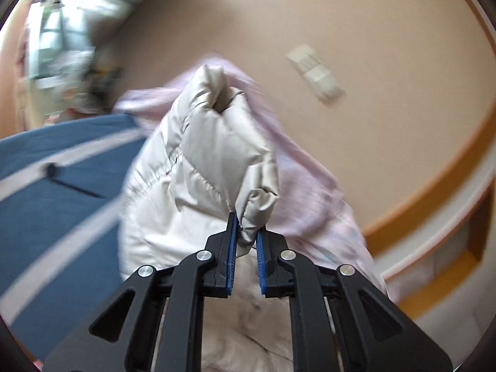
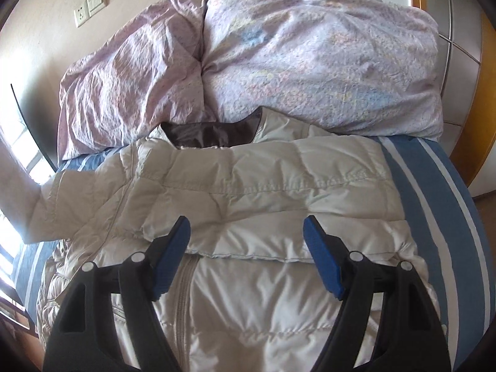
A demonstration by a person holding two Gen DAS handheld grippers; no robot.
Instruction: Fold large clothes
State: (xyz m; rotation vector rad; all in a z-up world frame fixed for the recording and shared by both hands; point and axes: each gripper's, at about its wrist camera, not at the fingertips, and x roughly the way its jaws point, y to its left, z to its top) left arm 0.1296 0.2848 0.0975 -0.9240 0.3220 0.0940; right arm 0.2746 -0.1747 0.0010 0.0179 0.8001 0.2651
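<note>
A pale grey quilted puffer jacket (image 2: 248, 192) lies front up on the blue striped bed (image 2: 434, 192), collar toward the pillows, one sleeve folded across its chest. My right gripper (image 2: 246, 226) is open and empty, hovering just above the folded sleeve. In the left wrist view my left gripper (image 1: 247, 232) is shut on the cuff end of the jacket's other sleeve (image 1: 217, 155) and holds it lifted off the bed; that view is blurred by motion.
A crumpled pink floral duvet (image 2: 279, 55) is piled at the head of the bed, against the jacket's collar. A beige wall with a switch plate (image 2: 90, 6) stands behind. A window is at the left, wooden furniture at the right.
</note>
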